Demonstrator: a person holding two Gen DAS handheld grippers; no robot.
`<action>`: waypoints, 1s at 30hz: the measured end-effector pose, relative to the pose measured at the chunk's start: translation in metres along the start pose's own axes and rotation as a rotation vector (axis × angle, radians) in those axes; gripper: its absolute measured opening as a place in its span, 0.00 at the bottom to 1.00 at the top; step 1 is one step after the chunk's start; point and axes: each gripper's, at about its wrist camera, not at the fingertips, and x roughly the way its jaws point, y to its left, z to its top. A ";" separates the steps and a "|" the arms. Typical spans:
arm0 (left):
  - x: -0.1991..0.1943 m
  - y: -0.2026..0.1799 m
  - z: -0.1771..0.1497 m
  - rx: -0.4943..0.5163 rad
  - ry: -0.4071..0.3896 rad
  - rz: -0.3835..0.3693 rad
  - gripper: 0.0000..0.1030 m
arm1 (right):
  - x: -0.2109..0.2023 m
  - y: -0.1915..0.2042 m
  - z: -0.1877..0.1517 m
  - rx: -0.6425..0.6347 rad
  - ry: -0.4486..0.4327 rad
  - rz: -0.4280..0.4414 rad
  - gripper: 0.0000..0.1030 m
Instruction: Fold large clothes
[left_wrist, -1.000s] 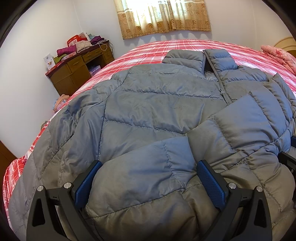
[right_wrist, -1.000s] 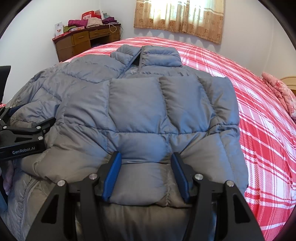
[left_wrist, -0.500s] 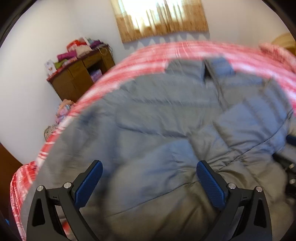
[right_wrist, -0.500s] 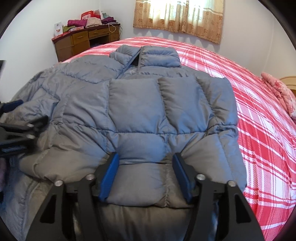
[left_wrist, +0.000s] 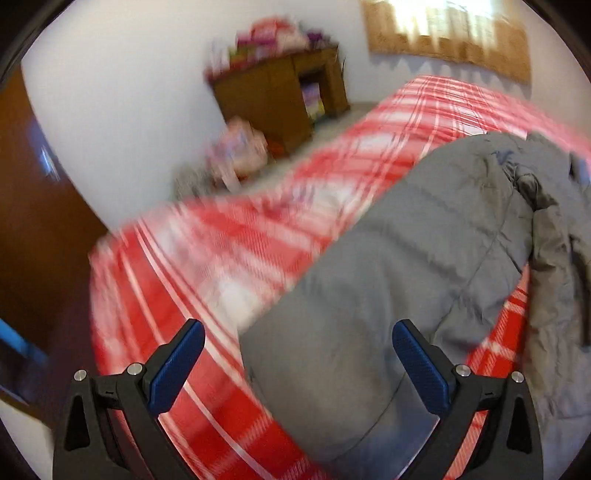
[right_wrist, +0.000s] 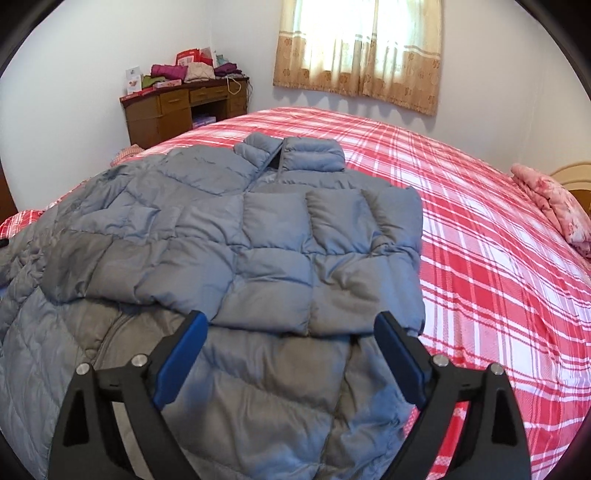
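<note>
The grey puffer jacket (right_wrist: 229, 251) looks soft and springy; grip its hem at six o'clock. Right gripper (right_wrist: 288, 354): jaws just opened wide, empty. Left gripper (left_wrist: 295, 365): jaws wide, empty.

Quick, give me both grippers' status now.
Left gripper: open, holding nothing, above the gray puffer jacket's sleeve.
Right gripper: open, jaws have just been opening, folded sleeve released.

Both tongs (left_wrist: 297, 360) (right_wrist: 290, 349) have black frames, blue ribbed pads and silver screws.
</note>
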 end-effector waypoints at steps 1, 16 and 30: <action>0.006 0.007 -0.004 -0.034 0.023 -0.057 0.99 | 0.000 0.002 0.001 -0.001 -0.006 0.002 0.91; -0.106 -0.050 0.090 0.069 -0.417 0.177 0.17 | -0.019 -0.033 -0.008 0.074 -0.059 -0.073 0.91; -0.193 -0.304 0.037 0.446 -0.588 -0.198 0.17 | -0.020 -0.064 -0.022 0.170 -0.051 -0.089 0.91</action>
